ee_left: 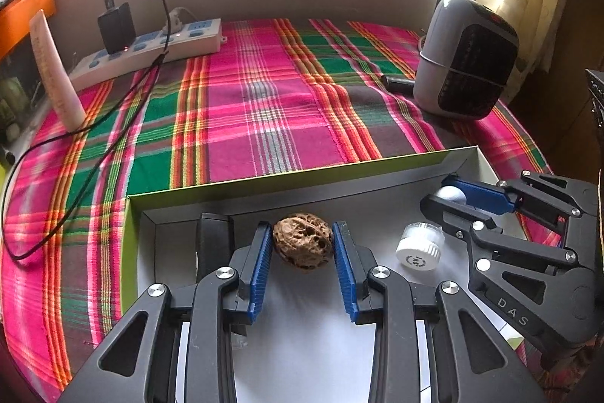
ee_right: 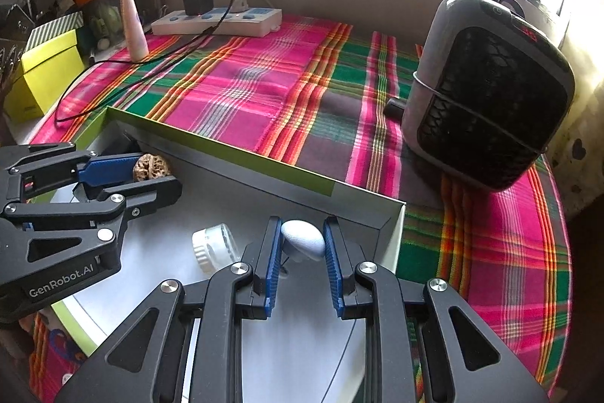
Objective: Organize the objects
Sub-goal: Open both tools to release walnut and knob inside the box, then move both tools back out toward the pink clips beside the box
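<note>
Inside the shallow box [ee_left: 377,184], which lies on the plaid-covered worktop [ee_left: 264,101], both claws reach in low and nearly level. The left claw [ee_left: 303,246] grips a wrinkled brown walnut [ee_left: 303,244] between its blue pads, near the box's far wall; just left of it stands a dark object [ee_left: 213,240] — half hidden behind the finger, too obscured to name. A small white-capped jar [ee_left: 421,244] lies on its side on the box floor between the two claws. The right claw [ee_right: 302,238], angled in toward the far right corner, is closed on a pale rounded object [ee_right: 304,238] whose lower part is hidden by the pads — what it is I cannot tell. Beyond the box, a power strip [ee_left: 151,44] sits far left and a grey heater [ee_right: 487,89] far right.
</note>
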A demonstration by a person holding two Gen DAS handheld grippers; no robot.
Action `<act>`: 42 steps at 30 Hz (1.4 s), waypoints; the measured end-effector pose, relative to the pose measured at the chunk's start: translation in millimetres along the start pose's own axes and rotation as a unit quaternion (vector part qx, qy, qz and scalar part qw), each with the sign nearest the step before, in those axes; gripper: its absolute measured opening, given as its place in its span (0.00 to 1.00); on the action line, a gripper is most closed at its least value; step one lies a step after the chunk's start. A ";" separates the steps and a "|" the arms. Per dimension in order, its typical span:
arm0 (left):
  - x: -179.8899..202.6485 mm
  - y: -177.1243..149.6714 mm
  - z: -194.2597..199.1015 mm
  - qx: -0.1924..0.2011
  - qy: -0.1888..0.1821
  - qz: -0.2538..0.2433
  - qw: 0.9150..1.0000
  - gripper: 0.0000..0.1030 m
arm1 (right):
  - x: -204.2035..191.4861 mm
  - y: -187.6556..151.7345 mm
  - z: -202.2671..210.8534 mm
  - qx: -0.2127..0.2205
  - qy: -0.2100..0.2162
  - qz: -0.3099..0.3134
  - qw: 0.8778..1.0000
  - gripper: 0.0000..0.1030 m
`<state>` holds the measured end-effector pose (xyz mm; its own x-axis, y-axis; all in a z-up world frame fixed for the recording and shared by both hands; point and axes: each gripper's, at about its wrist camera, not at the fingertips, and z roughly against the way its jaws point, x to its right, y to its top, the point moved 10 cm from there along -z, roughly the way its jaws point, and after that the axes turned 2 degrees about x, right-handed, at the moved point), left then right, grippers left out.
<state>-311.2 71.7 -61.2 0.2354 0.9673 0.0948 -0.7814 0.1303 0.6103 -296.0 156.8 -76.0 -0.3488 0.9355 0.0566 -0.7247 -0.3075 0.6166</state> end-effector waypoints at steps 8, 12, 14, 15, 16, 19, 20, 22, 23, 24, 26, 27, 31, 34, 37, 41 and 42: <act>2.4 -3.3 -1.2 -0.006 -0.002 -0.002 1.000 0.31 | -0.9 -1.5 0.7 0.001 0.000 0.000 1.000 0.23; 2.4 -3.6 2.9 -0.005 -0.007 0.004 1.000 0.36 | -0.2 0.4 5.3 0.011 -0.006 -0.005 1.000 0.36; 2.3 -3.1 6.1 -0.002 -0.009 0.006 1.000 0.37 | 0.1 1.6 9.3 0.017 -0.005 -0.010 1.000 0.43; 2.6 -3.0 9.2 0.001 -0.011 0.008 1.000 0.37 | -0.5 1.9 11.5 0.020 -0.004 -0.011 1.000 0.43; 2.7 -2.6 11.2 0.003 -0.011 0.009 1.000 0.38 | -1.3 2.7 14.1 0.024 -0.004 -0.012 1.000 0.43; 2.1 -2.2 20.6 0.013 -0.012 0.012 1.000 0.39 | -2.4 3.1 21.4 0.033 -0.012 -0.012 0.999 0.43; 1.7 -2.3 23.3 0.016 -0.014 0.013 1.000 0.40 | -2.6 3.1 23.7 0.035 -0.014 -0.013 0.999 0.43; 0.7 -3.5 30.2 0.021 -0.012 0.015 1.000 0.40 | -3.5 2.2 28.9 0.041 -0.020 -0.017 0.999 0.43; 0.6 -4.5 34.8 0.025 -0.011 0.015 1.000 0.40 | -3.4 2.0 31.1 0.043 -0.023 -0.019 0.999 0.43; -0.2 -5.4 37.9 0.027 -0.011 0.018 0.999 0.40 | -4.2 1.2 34.3 0.047 -0.029 -0.017 0.998 0.43; 0.2 -7.7 44.1 0.031 -0.015 0.020 0.999 0.40 | -6.1 0.0 40.2 0.055 -0.038 -0.011 0.998 0.43; -0.3 -10.0 48.2 0.034 -0.013 0.022 0.999 0.40 | -7.4 -1.1 43.9 0.059 -0.041 -0.010 0.997 0.43; -3.2 -18.7 63.9 0.049 -0.006 0.029 0.998 0.41 | -10.5 -6.0 56.7 0.071 -0.037 -0.019 0.997 0.43; -4.2 -23.9 73.6 0.056 -0.005 0.031 0.998 0.41 | -11.2 -9.9 66.5 0.080 -0.041 -0.026 0.996 0.43; -4.8 -29.0 80.7 0.062 -0.006 0.036 0.997 0.41 | -12.2 -12.6 73.8 0.087 -0.047 -0.026 0.995 0.43; -1.8 -36.1 88.3 0.067 -0.004 0.036 0.997 0.41 | -14.3 -17.7 82.4 0.093 -0.054 -0.026 0.994 0.43; 0.2 -38.2 91.6 0.071 -0.002 0.032 0.997 0.41 | -15.4 -19.4 84.4 0.094 -0.054 -0.026 0.994 0.43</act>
<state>-228.4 47.0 -12.4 0.1912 0.9716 0.1398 -0.7047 0.0367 0.7086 -226.4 163.1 -22.6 -0.2395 0.9659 0.0984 -0.6130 -0.2290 0.7562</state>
